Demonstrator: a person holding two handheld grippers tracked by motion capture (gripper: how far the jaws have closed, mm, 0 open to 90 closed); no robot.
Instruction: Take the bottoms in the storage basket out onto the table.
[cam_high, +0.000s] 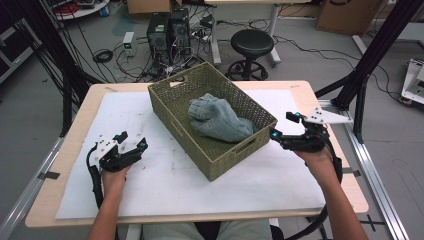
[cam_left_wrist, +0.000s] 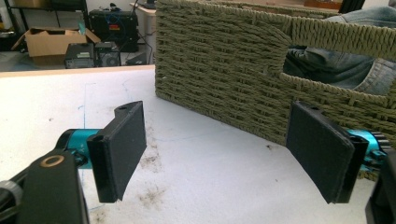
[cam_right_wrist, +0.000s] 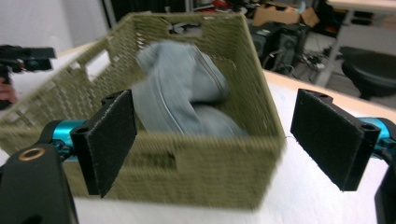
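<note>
I am holding my left gripper (cam_high: 132, 142) over the white mat (cam_high: 165, 185) near the table's left edge, its jaws standing wide apart with nothing between them. My right gripper (cam_high: 285, 125) is hovering near the table's right edge, just beside the short end of the woven basket (cam_high: 215, 162), jaws likewise spread and gripping nothing. The basket is sitting diagonally toward the table's far middle, and the crumpled jeans (cam_high: 217, 119) are lying inside it.

Woven basket (cam_high: 220, 162) w/ bundled jeans (cam_high: 217, 119) is sitting mid-table on white mat (cam_high: 165, 190), L gripper (cam_high: 131, 141) and R gripper (cam_high: 283, 125) hovering at either side, jaws spread, nothing between them.
</note>
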